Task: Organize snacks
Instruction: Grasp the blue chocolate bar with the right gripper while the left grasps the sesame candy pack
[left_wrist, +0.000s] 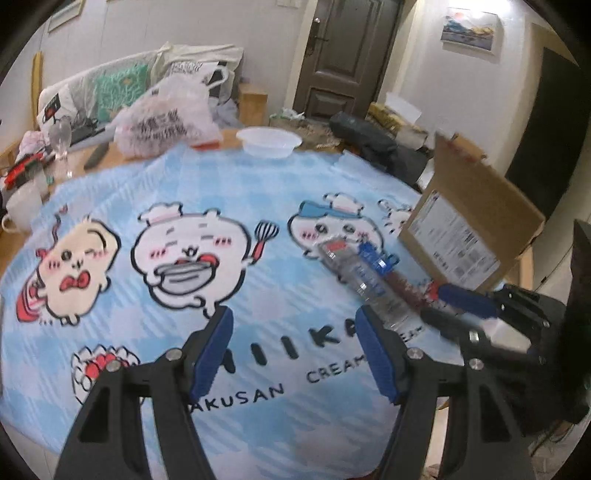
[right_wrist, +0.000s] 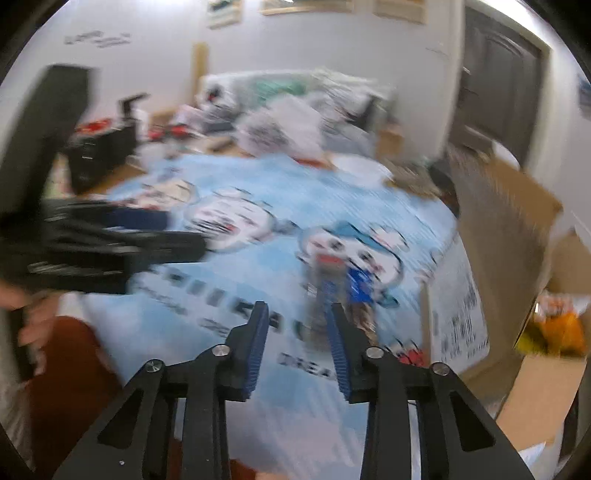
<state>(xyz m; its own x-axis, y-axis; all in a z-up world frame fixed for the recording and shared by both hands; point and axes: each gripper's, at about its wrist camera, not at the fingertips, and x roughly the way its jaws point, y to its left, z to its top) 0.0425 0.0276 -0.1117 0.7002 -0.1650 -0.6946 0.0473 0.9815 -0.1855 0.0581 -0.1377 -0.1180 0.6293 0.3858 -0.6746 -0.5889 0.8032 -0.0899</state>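
Crinkly clear snack packets (left_wrist: 364, 273) lie near my cloth's (left_wrist: 229, 206) right edge, beside a cardboard box (left_wrist: 476, 221); left gripper (left_wrist: 295, 332) gapes empty, right gripper (right_wrist: 297, 325) parted, empty.

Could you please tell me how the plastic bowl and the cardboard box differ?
The bowl is round, while the box is rectangular. The bowl is whitish, translucent plastic, whereas the box is brown cardboard with a printed label on its side. The bowl sits low at the far edge of the cloth, while the box stands taller at the right edge with a flap raised. Both are open at the top.
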